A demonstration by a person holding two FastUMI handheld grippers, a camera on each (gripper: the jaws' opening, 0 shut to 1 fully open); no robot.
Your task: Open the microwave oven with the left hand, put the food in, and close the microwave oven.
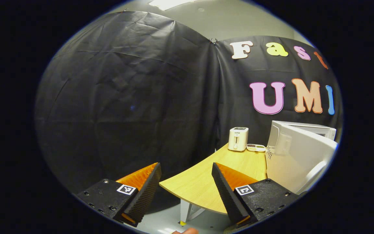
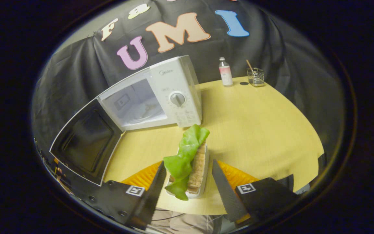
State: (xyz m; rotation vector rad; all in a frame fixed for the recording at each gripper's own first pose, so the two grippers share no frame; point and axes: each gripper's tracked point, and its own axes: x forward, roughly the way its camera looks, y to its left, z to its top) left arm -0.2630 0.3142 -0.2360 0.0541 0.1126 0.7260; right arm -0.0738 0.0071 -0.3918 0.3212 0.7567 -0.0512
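In the right gripper view the white microwave (image 2: pixel 180 97) stands at the back left of the wooden table (image 2: pixel 258 130), its door (image 2: pixel 83 143) swung wide open to the left and its lit cavity (image 2: pixel 135 104) showing. The food (image 2: pixel 187 159), a sandwich with green lettuce on a small white tray, lies near the table's front edge. My right gripper (image 2: pixel 188 162) is open, one finger on each side of the food; the left finger is close against the lettuce. My left gripper (image 1: pixel 185 165) is open and holds nothing, off the table's left corner, with the open microwave door (image 1: pixel 294 162) ahead to its right.
A white toaster (image 1: pixel 238 139) and a small flat white device (image 1: pixel 256 148) stand at the table's far left corner. A small bottle (image 2: pixel 225 72) and a glass holder with a stick (image 2: pixel 255 77) stand at the back right. Black cloth walls close in the booth.
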